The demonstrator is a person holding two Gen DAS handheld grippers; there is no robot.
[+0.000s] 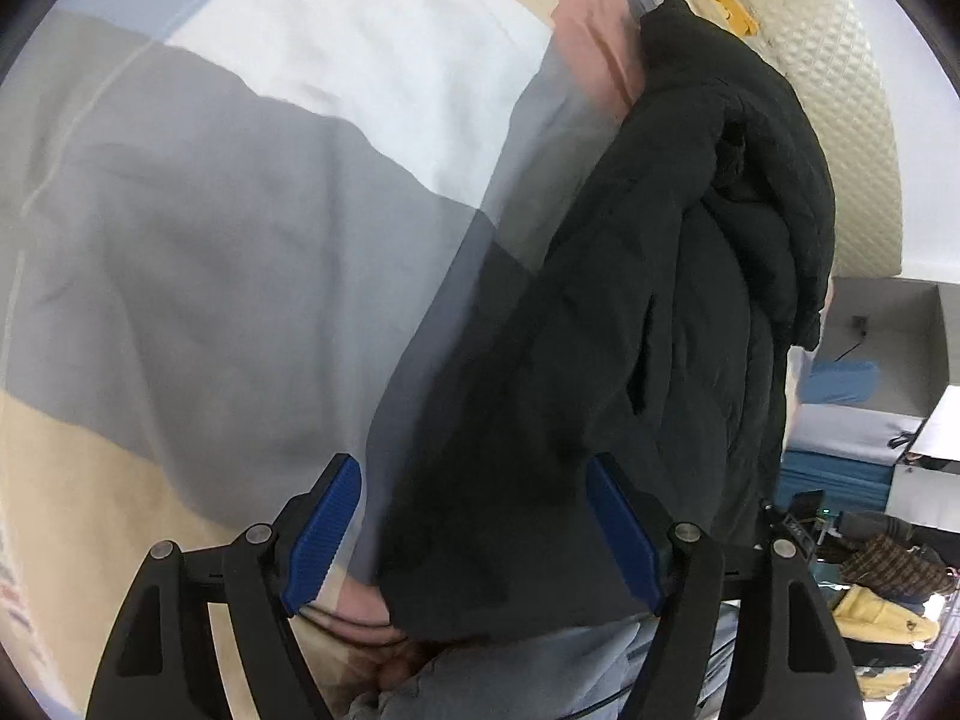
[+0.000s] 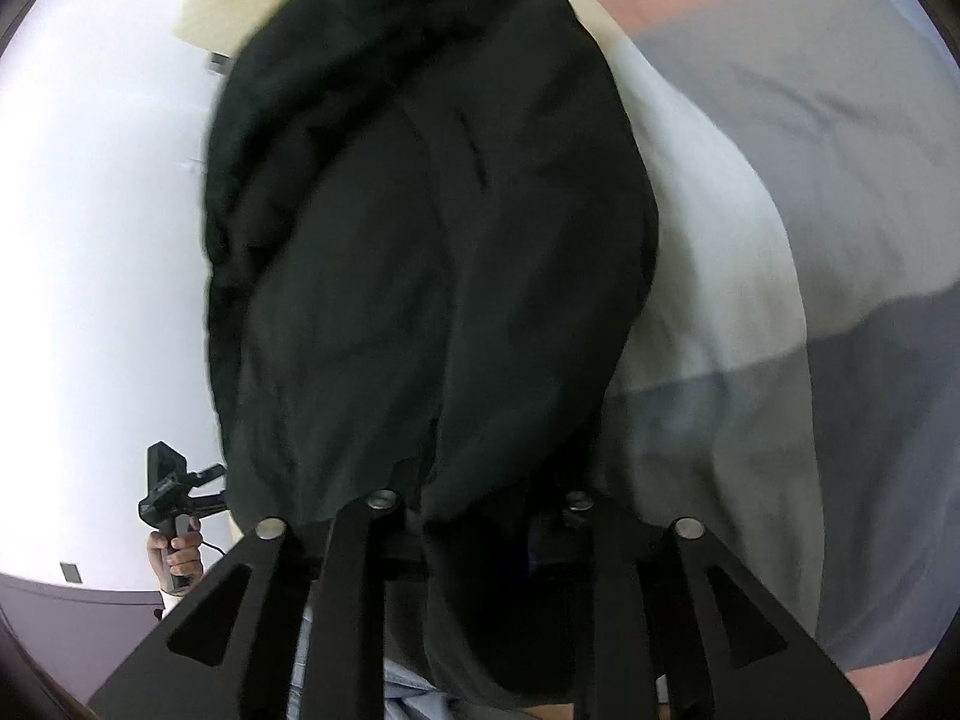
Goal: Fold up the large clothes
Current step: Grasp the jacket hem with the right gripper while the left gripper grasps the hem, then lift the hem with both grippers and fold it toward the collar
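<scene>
A black padded jacket point(image 1: 630, 312) hangs bunched above a bed with a colour-block cover point(image 1: 210, 240). My left gripper point(image 1: 474, 516) is open, its blue pads point(image 1: 327, 528) wide apart on either side of the jacket's lower hem, not pinching it. In the right wrist view the same jacket point(image 2: 420, 228) fills the middle and drapes over my right gripper point(image 2: 474, 516). The right fingers are hidden under the cloth and appear shut on the jacket's edge. The left gripper and the hand holding it show small at the left of that view point(image 2: 174, 504).
The bed cover has grey, white, beige and pink blocks point(image 2: 810, 180). A textured cream headboard point(image 1: 852, 90) and white wall lie beyond. At the right are a blue box, a yellow garment point(image 1: 882, 618) and clutter. My trousers show below the grippers.
</scene>
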